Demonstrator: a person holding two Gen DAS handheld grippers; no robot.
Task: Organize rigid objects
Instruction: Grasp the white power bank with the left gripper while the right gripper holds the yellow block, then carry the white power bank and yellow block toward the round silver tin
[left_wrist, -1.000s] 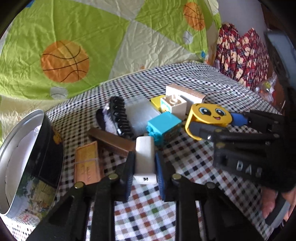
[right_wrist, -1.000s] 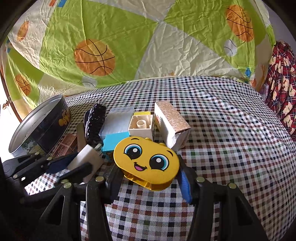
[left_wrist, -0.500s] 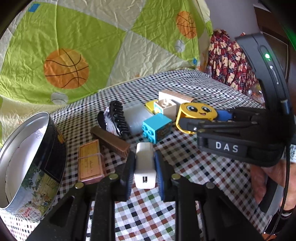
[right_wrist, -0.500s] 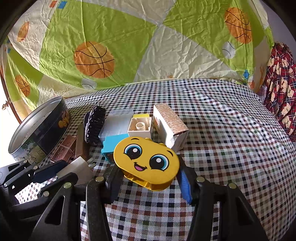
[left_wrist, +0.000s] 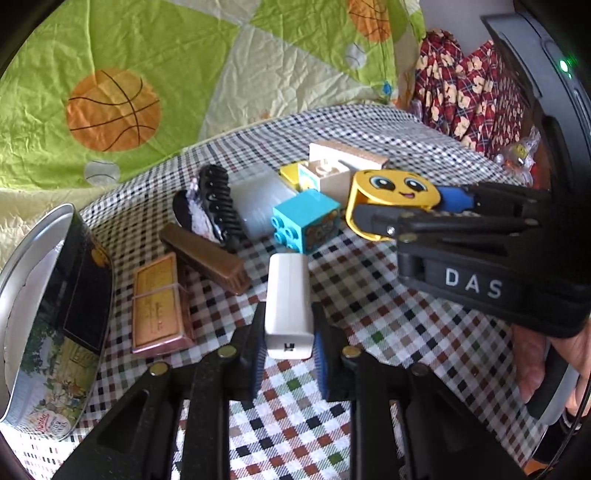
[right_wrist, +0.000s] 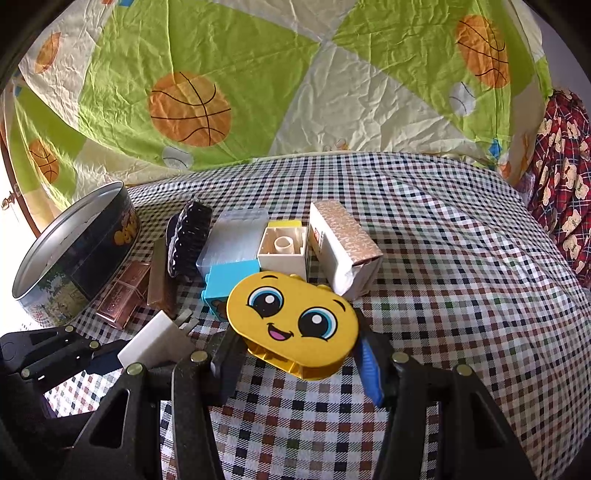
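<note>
The left gripper (left_wrist: 289, 360) has its jaws clamped on a white charger (left_wrist: 288, 306), held above the checked worktop (left_wrist: 369, 332) to the right of the round tin (left_wrist: 55, 295). The right gripper (right_wrist: 295, 354) grips a yellow smiley-face block (right_wrist: 291, 317) between its jaws, farther right of the tin. What the tin holds cannot be made out. Since a second ago, the charger has lifted clear of the pile of blocks (left_wrist: 306, 218); the yellow block is unmoved.

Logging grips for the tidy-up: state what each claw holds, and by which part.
Left claw clamps the white charger by its long sides, near the port end. Right claw grips the yellow smiley-face block across its two rounded ends.
</note>
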